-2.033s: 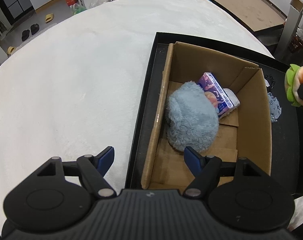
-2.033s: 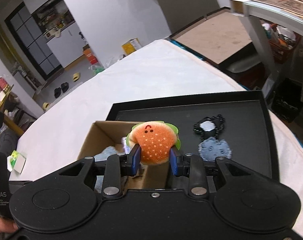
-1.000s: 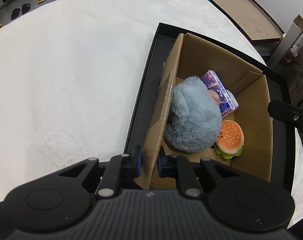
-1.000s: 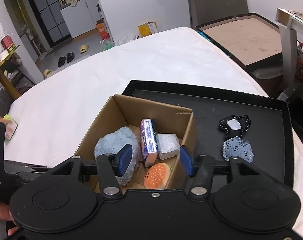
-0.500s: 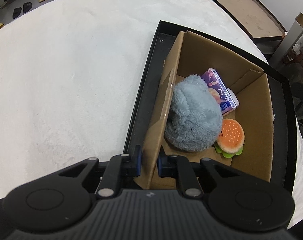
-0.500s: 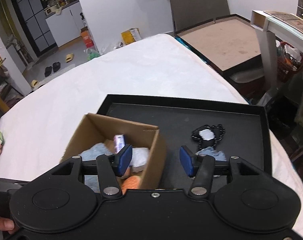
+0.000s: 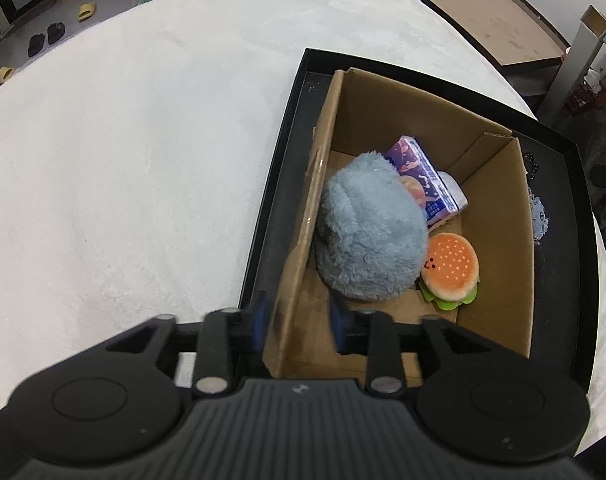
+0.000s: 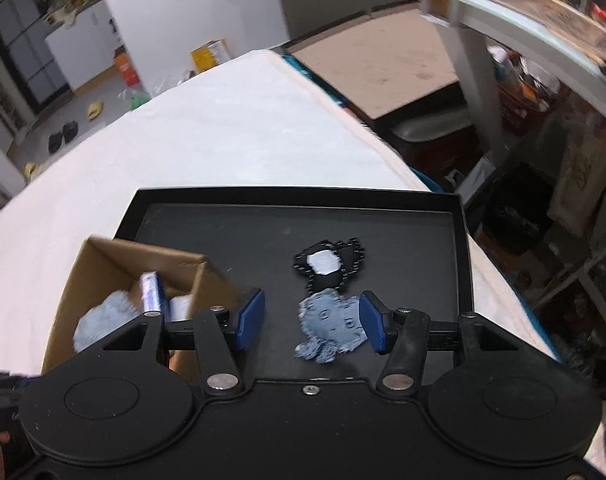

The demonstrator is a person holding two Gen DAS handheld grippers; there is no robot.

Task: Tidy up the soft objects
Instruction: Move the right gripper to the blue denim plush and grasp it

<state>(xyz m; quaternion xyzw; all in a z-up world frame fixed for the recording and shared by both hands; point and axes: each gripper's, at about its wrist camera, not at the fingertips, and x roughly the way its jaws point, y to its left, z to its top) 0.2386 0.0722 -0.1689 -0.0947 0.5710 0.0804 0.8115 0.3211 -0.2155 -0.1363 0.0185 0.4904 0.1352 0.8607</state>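
Left wrist view: we see our left gripper opening, its jaws astride the cardboard box wall. Inside lie a fluffy blue plush, burger plush and tissue pack. Our right gripper hangs empty, jaws apart, above a denim patch on the black tray; the box is blurred there.
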